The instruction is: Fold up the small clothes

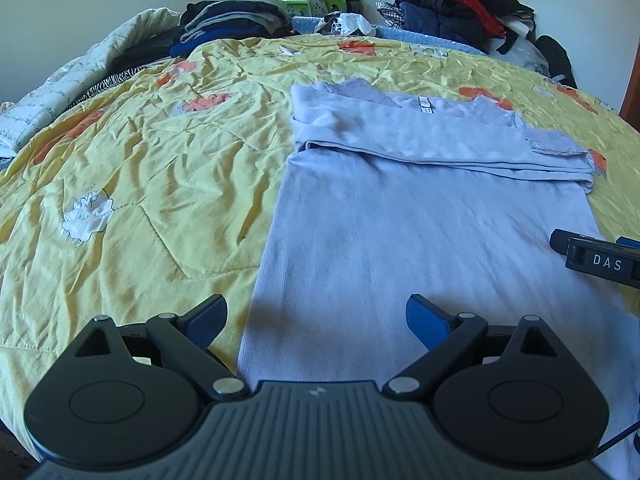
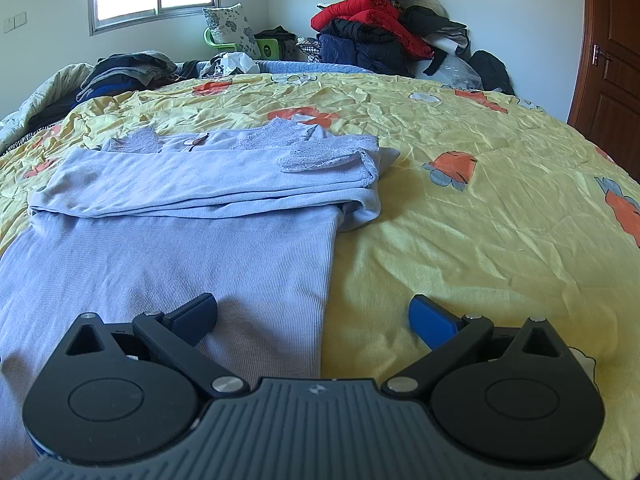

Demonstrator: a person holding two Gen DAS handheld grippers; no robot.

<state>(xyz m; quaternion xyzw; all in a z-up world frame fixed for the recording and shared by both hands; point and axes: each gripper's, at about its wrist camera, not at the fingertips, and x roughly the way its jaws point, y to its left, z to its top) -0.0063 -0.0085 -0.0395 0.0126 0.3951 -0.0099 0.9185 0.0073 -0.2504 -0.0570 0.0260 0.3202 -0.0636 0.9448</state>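
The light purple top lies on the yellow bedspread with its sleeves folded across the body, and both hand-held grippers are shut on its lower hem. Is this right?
Not quite. The light purple top does lie on the yellow bedspread with its sleeves folded across, but neither gripper holds it. The left hand-held gripper and right hand-held gripper are both open, as each wrist view shows.

I see my left gripper (image 1: 316,320) at the bottom of the frame, jaws spread wide over a lavender top (image 1: 400,220) lying on a yellow bedspread (image 1: 140,168). The right gripper (image 1: 596,258) enters at the right edge.
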